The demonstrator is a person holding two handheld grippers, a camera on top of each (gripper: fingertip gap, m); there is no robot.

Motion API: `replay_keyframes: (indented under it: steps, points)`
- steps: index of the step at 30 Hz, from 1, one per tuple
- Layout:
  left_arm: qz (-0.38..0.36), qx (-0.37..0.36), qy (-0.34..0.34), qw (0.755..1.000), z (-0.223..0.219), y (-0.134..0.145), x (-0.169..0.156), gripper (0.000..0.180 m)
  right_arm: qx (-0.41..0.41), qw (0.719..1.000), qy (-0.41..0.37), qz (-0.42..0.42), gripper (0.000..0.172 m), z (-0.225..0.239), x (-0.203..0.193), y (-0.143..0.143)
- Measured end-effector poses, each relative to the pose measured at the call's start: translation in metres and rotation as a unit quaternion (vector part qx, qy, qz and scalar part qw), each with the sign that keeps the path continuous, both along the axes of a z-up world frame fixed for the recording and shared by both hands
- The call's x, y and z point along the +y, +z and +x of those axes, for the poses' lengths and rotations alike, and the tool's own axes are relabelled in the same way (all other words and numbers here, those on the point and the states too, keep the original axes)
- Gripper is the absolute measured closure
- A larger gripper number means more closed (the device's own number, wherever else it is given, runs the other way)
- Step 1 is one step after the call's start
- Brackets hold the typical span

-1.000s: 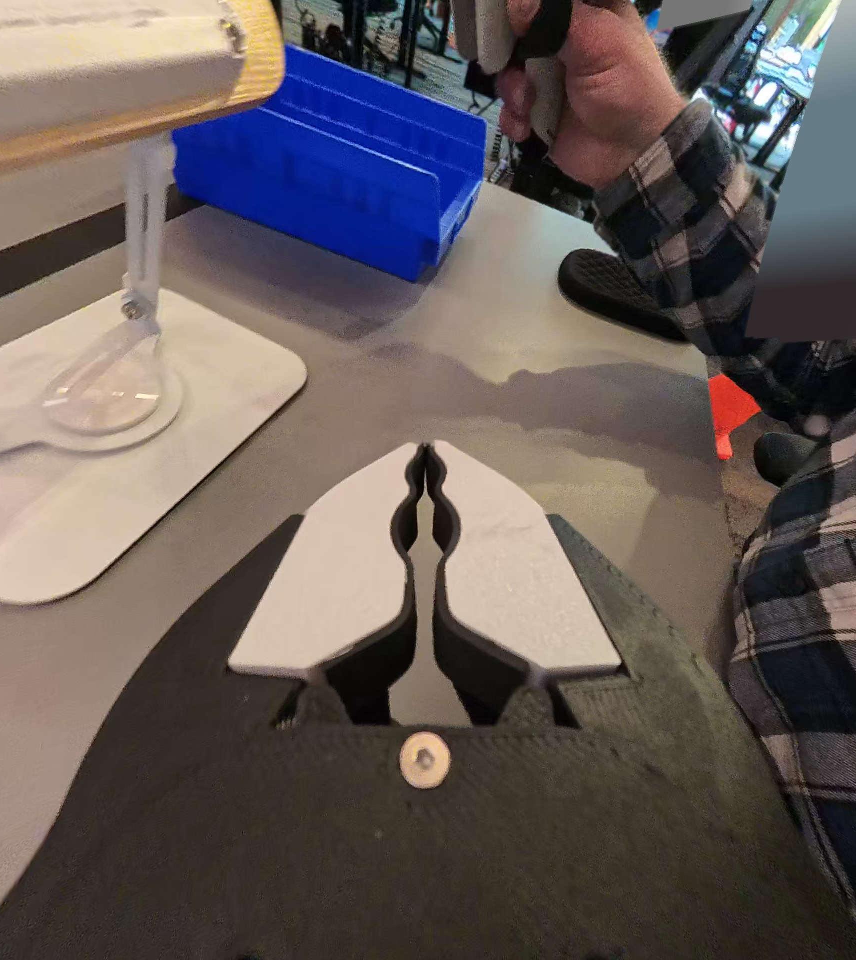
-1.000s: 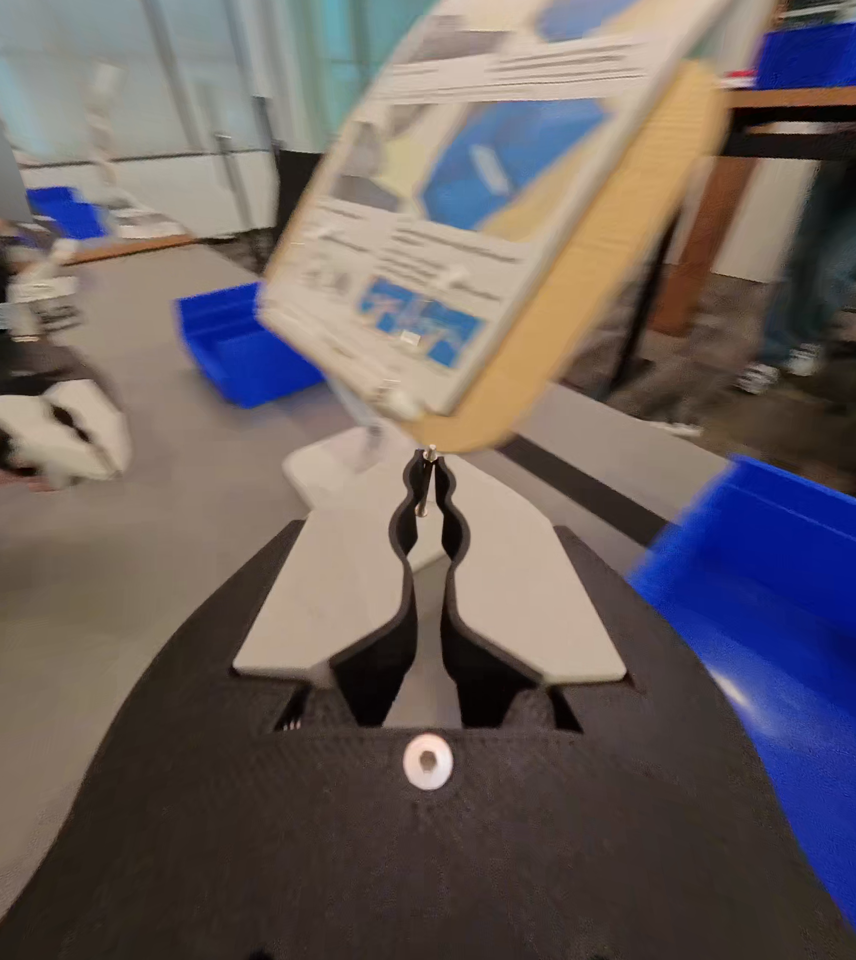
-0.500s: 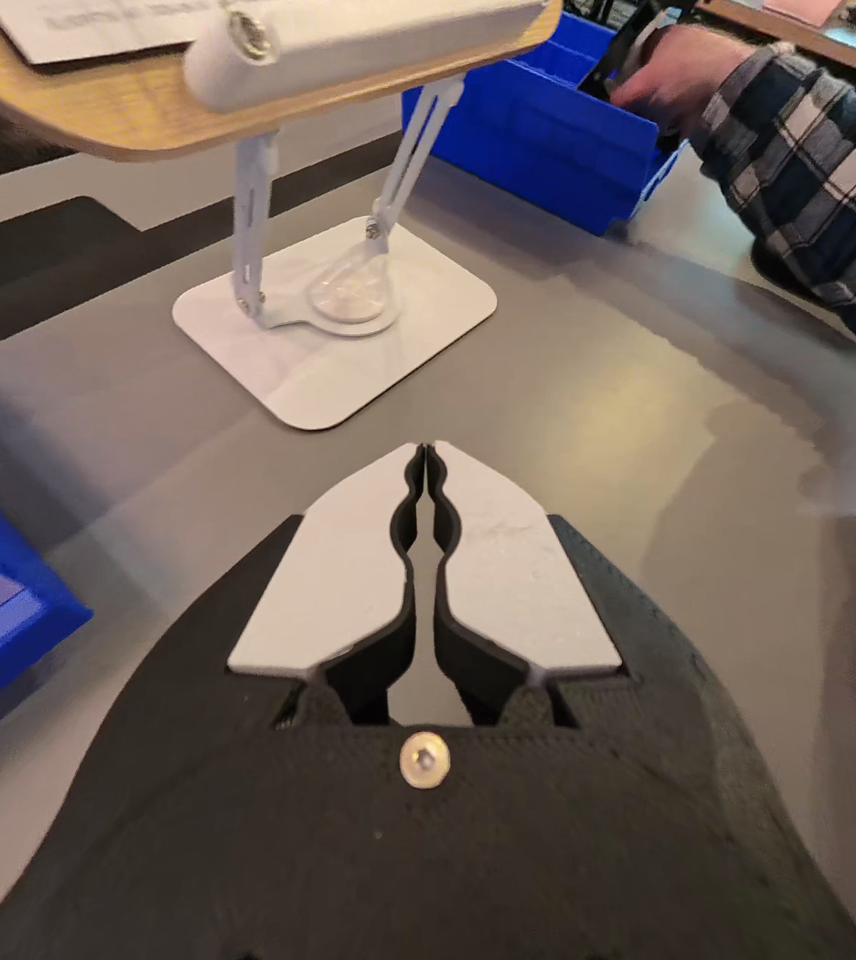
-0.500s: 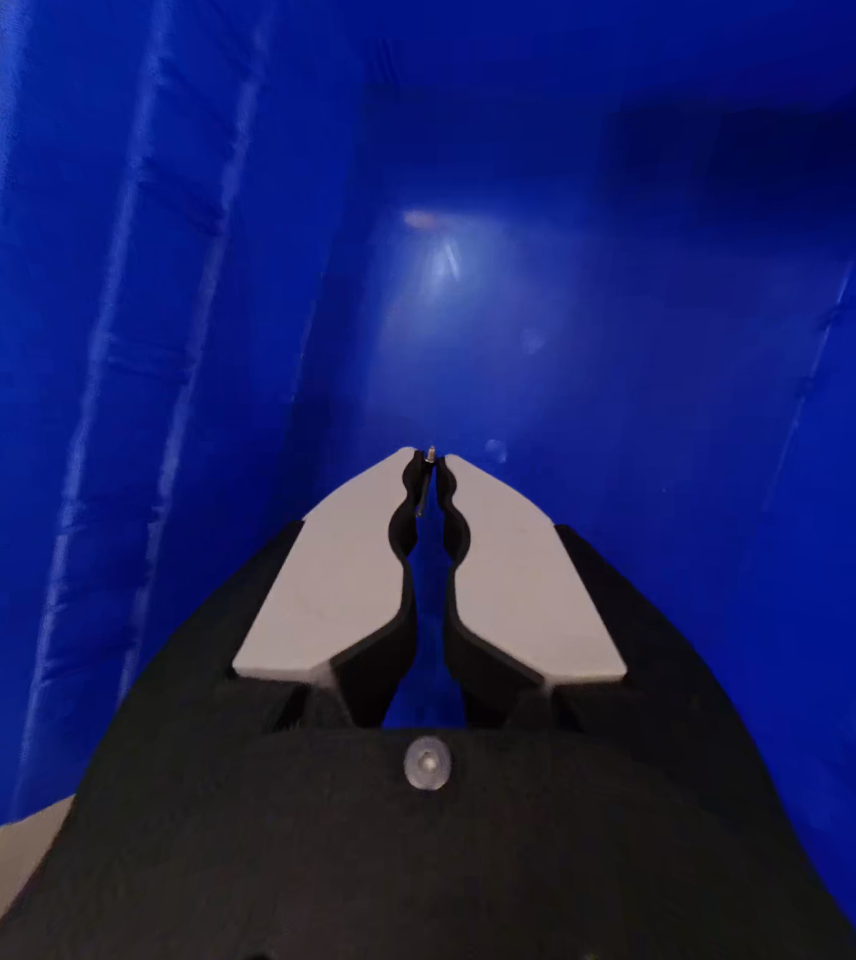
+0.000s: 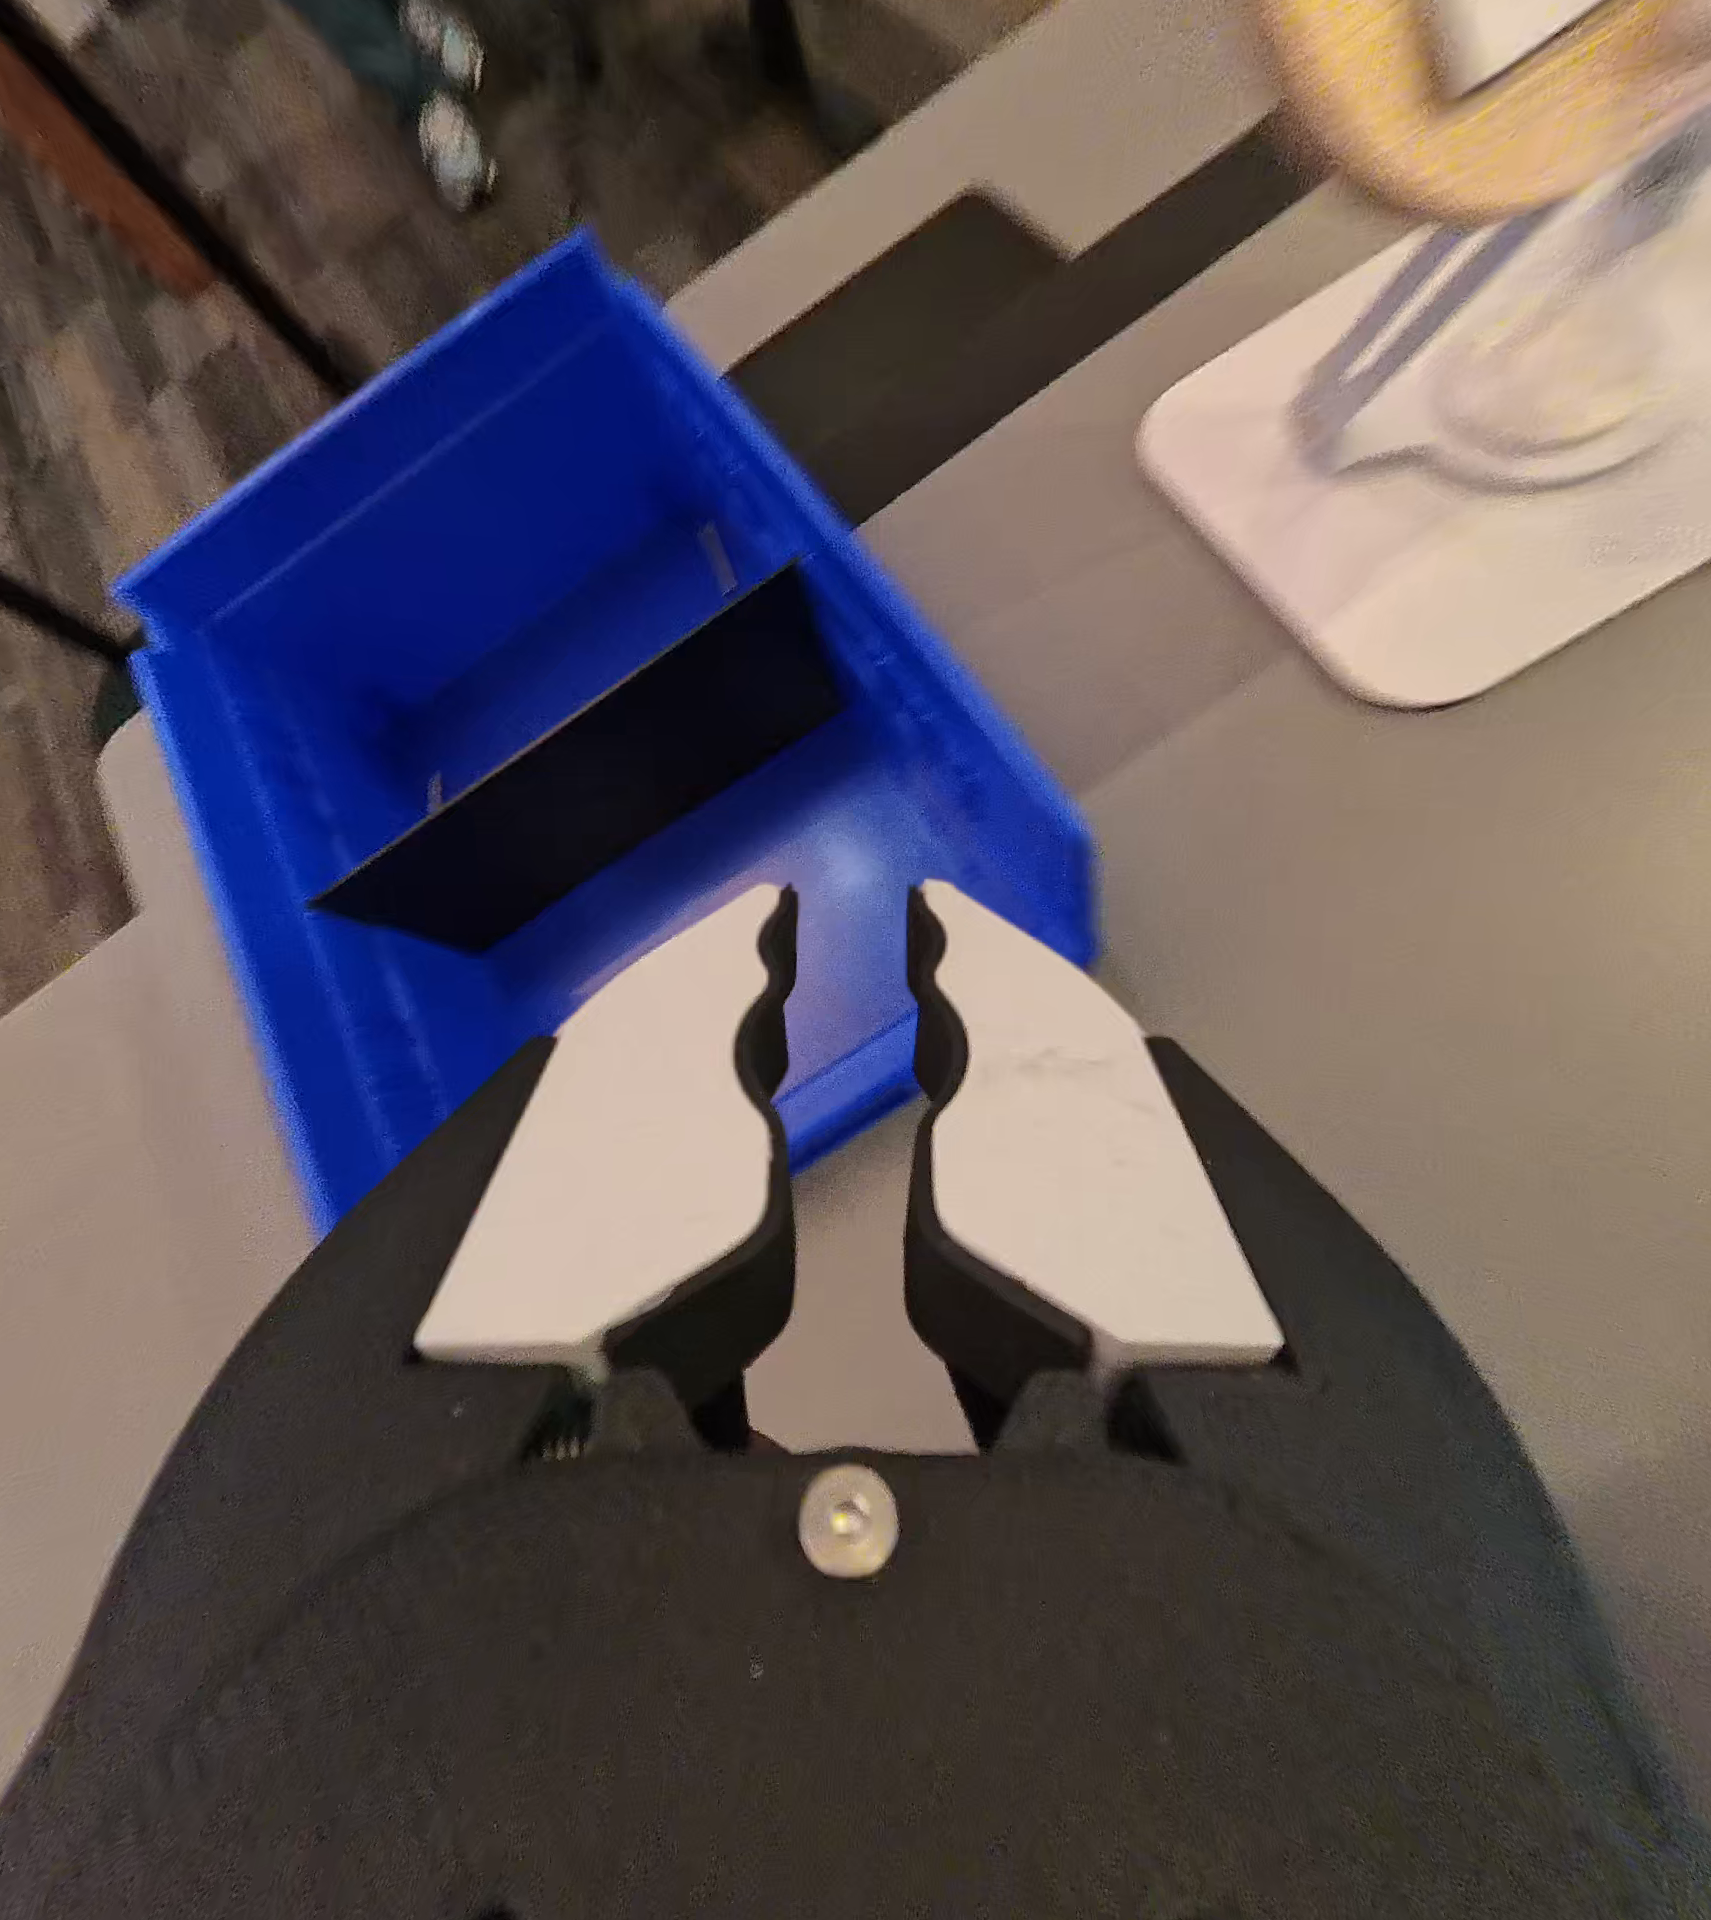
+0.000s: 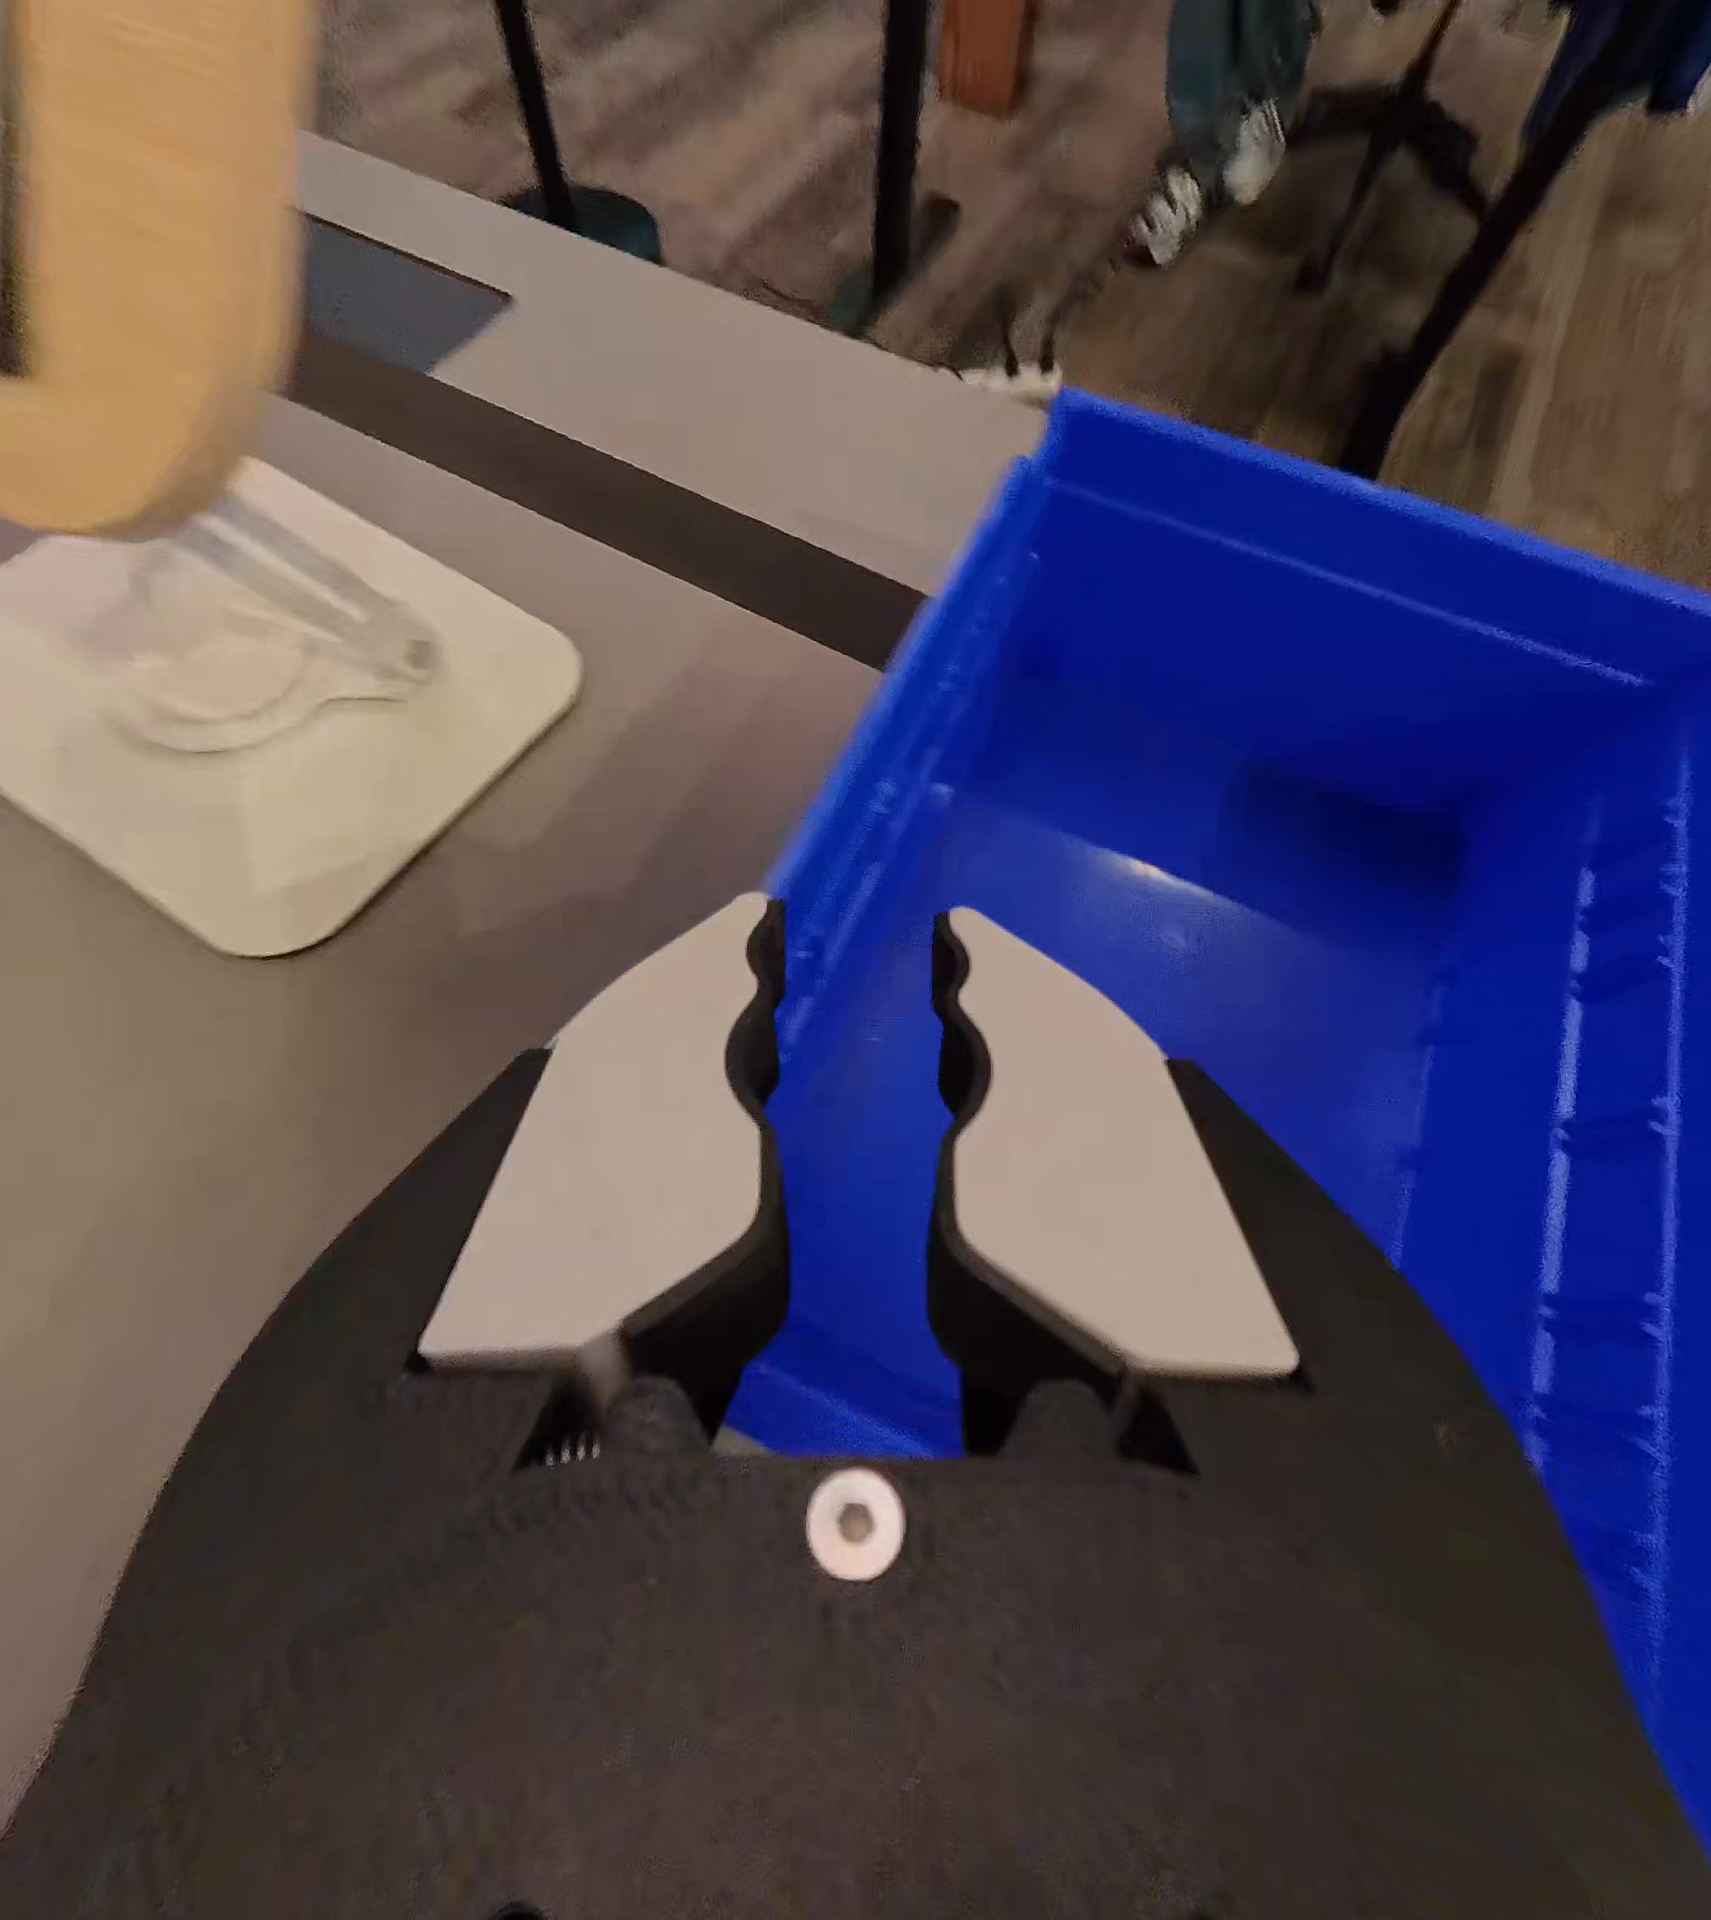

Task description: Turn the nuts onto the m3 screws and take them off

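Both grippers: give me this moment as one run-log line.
left gripper: open, bare, over blue divided bin | right gripper: open, bare, over other blue bin | white stand base beside

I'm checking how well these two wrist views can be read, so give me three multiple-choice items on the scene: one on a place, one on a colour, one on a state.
1. In the left wrist view, where does the dark divider stand?
A. inside the blue bin
B. on the white base plate
C. flat on the table

2. What colour is the bin in the right wrist view?
A. red
B. blue
C. green

3. How do the jaws of the left gripper stand?
A. shut tight on a screw
B. apart, with nothing between them
C. clamped on the bin wall

Answers:
1. A: the dark panel spans the blue bin from wall to wall.
2. B: its walls and floor are plainly blue.
3. B: a clear gap shows between the fingertips, with only the bin's floor seen behind it.
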State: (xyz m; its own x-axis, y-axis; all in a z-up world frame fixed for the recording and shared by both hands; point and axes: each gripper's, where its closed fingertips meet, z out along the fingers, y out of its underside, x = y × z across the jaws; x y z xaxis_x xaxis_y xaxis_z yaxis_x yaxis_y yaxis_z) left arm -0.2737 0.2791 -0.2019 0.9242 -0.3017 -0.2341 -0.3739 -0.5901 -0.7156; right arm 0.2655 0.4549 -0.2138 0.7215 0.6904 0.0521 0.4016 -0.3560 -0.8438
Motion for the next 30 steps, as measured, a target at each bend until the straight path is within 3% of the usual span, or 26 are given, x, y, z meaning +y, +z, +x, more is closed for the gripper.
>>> replay_keyframes:
  steps: [3,6,9,12,15,20,23,30]
  points:
    - [-0.054,0.007,-0.004,0.999,-0.021,-0.011,0.026,0.162,0.008,0.999,0.026,0.033,0.151,-0.016,-0.022,0.005]
    - [-0.051,0.077,0.0,0.996,-0.042,-0.009,0.061,0.163,0.015,0.996,0.059,0.065,0.155,-0.031,-0.036,0.006]
    - [-0.064,0.038,0.005,0.997,-0.05,-0.002,0.101,0.163,0.011,0.993,0.052,0.101,0.159,-0.031,-0.038,0.003]
    - [-0.161,0.002,0.038,0.986,-0.071,-0.028,0.135,0.155,0.024,0.993,0.047,0.107,0.16,-0.029,-0.037,-0.002]
    - [-0.221,0.038,0.044,0.974,-0.096,-0.053,0.163,0.156,0.006,0.993,0.049,0.109,0.161,-0.027,-0.036,-0.011]
    - [-0.35,0.131,0.056,0.926,-0.138,-0.099,0.17,0.155,-0.004,0.993,0.057,0.101,0.161,-0.028,-0.033,-0.023]
    - [-0.381,0.199,0.037,0.902,-0.154,-0.112,0.171,0.152,0.001,0.993,0.068,0.095,0.161,-0.03,-0.035,-0.027]
    - [-0.446,0.218,0.005,0.868,-0.158,-0.132,0.164,0.146,-0.004,0.991,0.078,0.107,0.161,-0.029,-0.039,-0.022]
